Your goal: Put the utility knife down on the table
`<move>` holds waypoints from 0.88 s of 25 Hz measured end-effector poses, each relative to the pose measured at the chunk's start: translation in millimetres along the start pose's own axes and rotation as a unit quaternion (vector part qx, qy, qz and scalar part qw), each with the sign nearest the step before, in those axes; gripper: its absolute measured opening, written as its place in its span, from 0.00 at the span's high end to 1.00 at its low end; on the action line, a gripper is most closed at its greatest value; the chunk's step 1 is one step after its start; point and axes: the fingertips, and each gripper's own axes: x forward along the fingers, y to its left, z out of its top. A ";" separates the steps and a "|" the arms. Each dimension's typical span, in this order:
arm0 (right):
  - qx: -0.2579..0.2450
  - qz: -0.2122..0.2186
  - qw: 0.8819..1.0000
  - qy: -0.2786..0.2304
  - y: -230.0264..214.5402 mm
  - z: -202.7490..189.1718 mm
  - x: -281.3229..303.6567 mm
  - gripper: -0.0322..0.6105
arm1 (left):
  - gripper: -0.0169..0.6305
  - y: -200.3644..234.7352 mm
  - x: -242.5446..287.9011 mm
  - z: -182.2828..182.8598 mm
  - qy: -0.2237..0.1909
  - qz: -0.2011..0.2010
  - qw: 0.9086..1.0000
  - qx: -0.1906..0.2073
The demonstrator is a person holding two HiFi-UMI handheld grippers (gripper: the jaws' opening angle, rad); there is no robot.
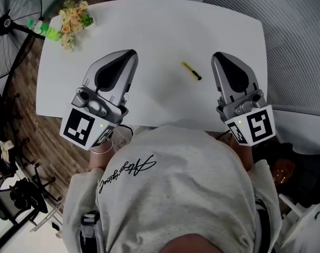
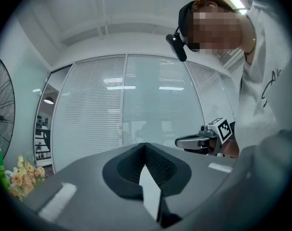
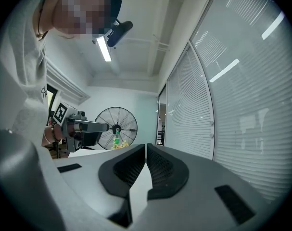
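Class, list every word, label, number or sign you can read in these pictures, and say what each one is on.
No text reads clearly.
Black handwritten script on the grey sweatshirt: too looped to read.
Left cube on the left hand-held gripper, right cube on the right hand-held gripper: black-and-white square patterns, no letters.
Green bottle: label too small to read.

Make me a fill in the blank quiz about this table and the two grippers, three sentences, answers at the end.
1. The left gripper and the right gripper both have their jaws ___, with nothing between them.
2. The utility knife lies on the table, nearer the ___ gripper.
3. The flowers sit at the table's far ___ corner.

Missing words: shut; right; left.
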 end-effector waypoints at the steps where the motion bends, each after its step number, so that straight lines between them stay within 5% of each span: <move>1: 0.000 0.000 1.000 -0.001 0.4 0.2 -0.6 0.93 | 0.98 -0.3 -0.4 -0.6 0.000 0.000 1.000 0.000; 22: -0.006 -0.003 1.000 -0.004 3.9 -4.3 2.3 0.95 | 0.98 -0.4 -3.7 -4.7 -0.001 -0.008 1.000 -0.001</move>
